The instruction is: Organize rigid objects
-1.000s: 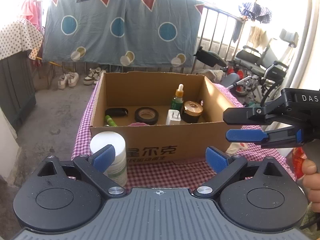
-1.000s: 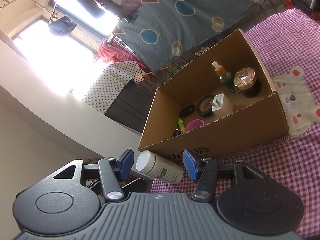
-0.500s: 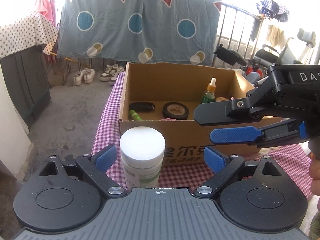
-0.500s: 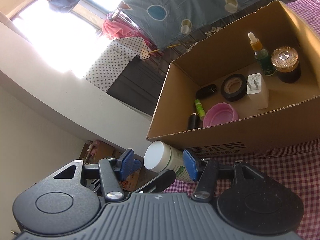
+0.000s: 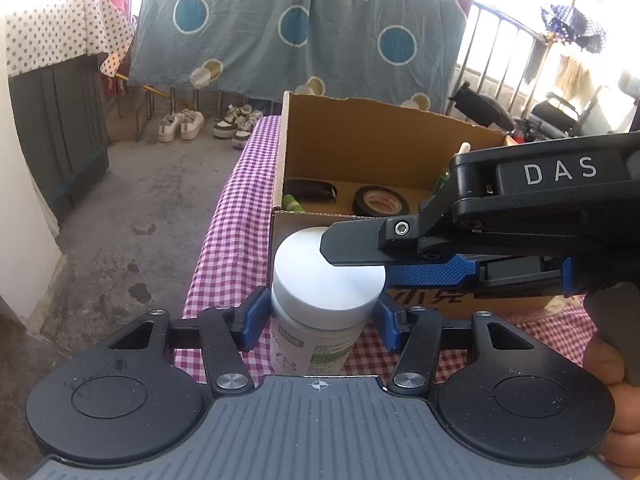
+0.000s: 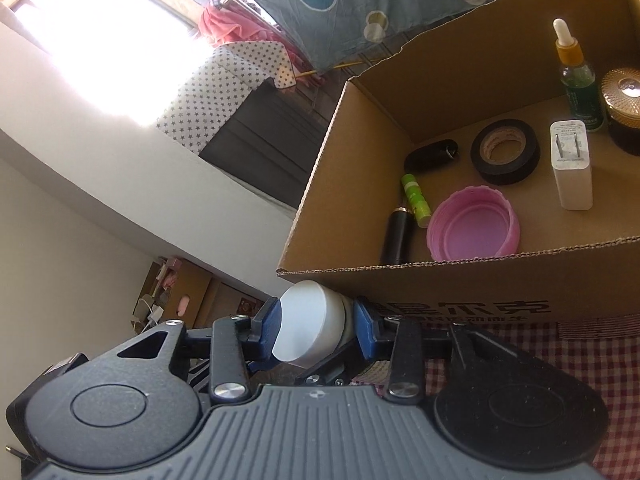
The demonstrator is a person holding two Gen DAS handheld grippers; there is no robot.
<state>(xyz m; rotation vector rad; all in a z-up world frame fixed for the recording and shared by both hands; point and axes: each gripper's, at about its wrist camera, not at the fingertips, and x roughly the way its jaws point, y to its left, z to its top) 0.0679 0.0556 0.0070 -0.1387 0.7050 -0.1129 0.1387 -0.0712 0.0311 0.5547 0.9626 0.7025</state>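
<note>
In the left wrist view, a white-capped bottle (image 5: pixel 320 300) is being clamped by the left gripper (image 5: pixel 318 322), whose jaws have just been closing onto its body below the cap. The bottle is standing on the checked tablecloth (image 5: pixel 232 248), just in front of the cardboard box (image 5: pixel 380 136). The right gripper (image 5: pixel 352 258) is being brought in from the side across the white cap. Inside the box, a roll of black tape (image 5: pixel 380 201) and a dark case (image 5: pixel 310 190) are being partly shown.

In the right wrist view, the cap of the bottle (image 6: pixel 310 328) is being squeezed between the blue pads of the right gripper (image 6: pixel 316 326), its jaws also having just been closing. The step in hand is judged to be a two-handed grasp; next, a lift over the box wall is being called for. The box (image 6: pixel 440 284) is being filled with a pink lid (image 6: pixel 474 224), black tape (image 6: pixel 505 151), a white charger (image 6: pixel 571 164), a dropper bottle (image 6: pixel 576 76), a gold-topped jar (image 6: pixel 624 108), a green tube (image 6: pixel 416 194) and a black tube (image 6: pixel 396 236).
</note>
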